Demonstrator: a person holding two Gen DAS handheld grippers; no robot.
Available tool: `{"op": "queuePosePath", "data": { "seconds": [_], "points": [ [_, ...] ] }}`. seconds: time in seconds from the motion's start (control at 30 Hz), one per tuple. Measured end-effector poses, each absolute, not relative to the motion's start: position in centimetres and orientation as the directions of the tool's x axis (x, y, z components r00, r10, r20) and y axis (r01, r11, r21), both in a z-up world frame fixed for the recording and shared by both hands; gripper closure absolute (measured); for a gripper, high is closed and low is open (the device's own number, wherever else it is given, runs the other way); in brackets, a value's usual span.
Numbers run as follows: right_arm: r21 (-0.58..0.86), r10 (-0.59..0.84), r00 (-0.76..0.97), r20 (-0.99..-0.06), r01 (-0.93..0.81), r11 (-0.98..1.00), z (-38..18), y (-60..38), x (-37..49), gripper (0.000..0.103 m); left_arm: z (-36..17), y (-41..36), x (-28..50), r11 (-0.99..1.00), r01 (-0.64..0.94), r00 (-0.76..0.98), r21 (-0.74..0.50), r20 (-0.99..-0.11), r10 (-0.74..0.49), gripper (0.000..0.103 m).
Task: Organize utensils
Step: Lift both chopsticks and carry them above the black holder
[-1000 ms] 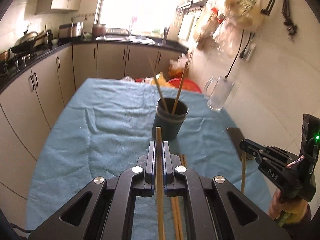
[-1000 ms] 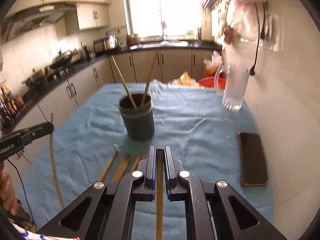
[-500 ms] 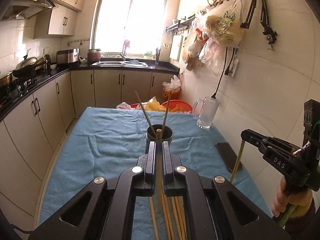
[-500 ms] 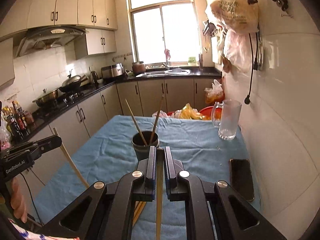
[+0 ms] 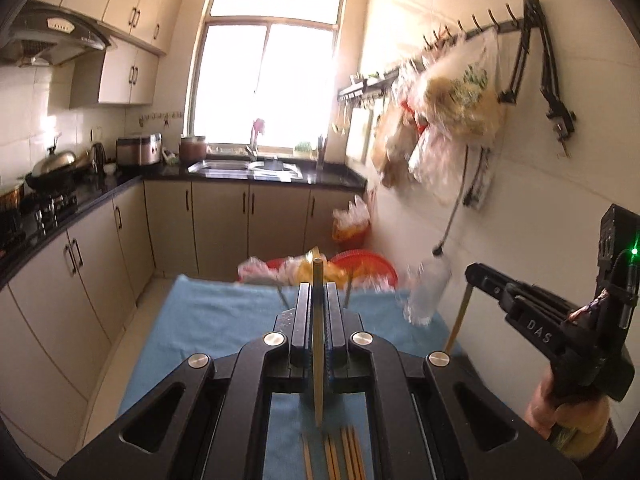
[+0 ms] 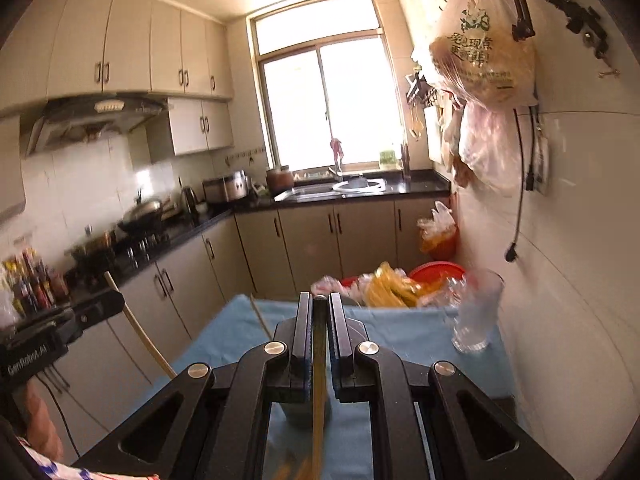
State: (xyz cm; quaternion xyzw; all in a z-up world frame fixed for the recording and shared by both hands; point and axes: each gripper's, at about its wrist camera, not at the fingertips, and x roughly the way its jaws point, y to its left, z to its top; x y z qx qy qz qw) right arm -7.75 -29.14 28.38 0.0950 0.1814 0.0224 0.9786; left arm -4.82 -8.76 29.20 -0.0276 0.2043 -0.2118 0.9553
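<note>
Chopstick (image 5: 318, 340) pinched between the pressed-together jaws of the left gripper (image 5: 318, 294); stick stands near upright, tip poking above the fingers, lower end hanging over the blue cloth (image 5: 208, 320) that covers the table. Right gripper (image 6: 319, 308) likewise clamped on a second chopstick (image 6: 318, 380), which runs straight down the gap between its jaws. In the left wrist view the right gripper shows to the right of the cloth, its stick (image 5: 458, 316) slanting down toward the cloth edge. In the right wrist view the left gripper (image 6: 100, 308) shows left of the cloth, its stick (image 6: 140, 328) slanting down toward the cloth's near left side. Loose chopsticks (image 5: 340, 456) lie on the cloth at its near end, in a rough parallel bundle, just below the hanging end of the left stick. Dark cup (image 6: 306, 412) sits on the cloth, mostly hidden behind the right gripper's fingers; one stick (image 6: 260, 318) leans out of it to the left. Glass mug (image 6: 476, 316) stands at the cloth's far right corner, against the tiled wall. Far view blurred in the left wrist picture; the mug there is a smear.
</note>
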Motion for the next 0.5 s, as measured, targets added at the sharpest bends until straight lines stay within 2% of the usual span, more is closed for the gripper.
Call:
{"op": "queuePosePath", "data": {
  "seconds": [0.17, 0.4, 0.5],
  "points": [
    [0.273, 0.078, 0.942, -0.327, 0.016, 0.962, 29.7, -30.3, -2.5, 0.096, 30.7, -10.4, -0.3, 0.917, 0.371, 0.841, -0.147, -0.367, -0.398, 0.098],
    [0.302, 0.027, 0.949, -0.315, 0.073, 0.951, 28.0, -31.3, 2.3, 0.096, 28.2, -12.8, 5.8, 0.923, 0.343, 0.817, -0.173, -0.430, -0.384, 0.098],
    [0.304, 0.027, 0.933, -0.358, 0.089, 0.948, 25.7, -31.5, 4.1, 0.096, 26.0, -13.8, 8.0, 0.928, 0.334, 0.797, -0.168, -0.475, -0.373, 0.098]
  ]
}}
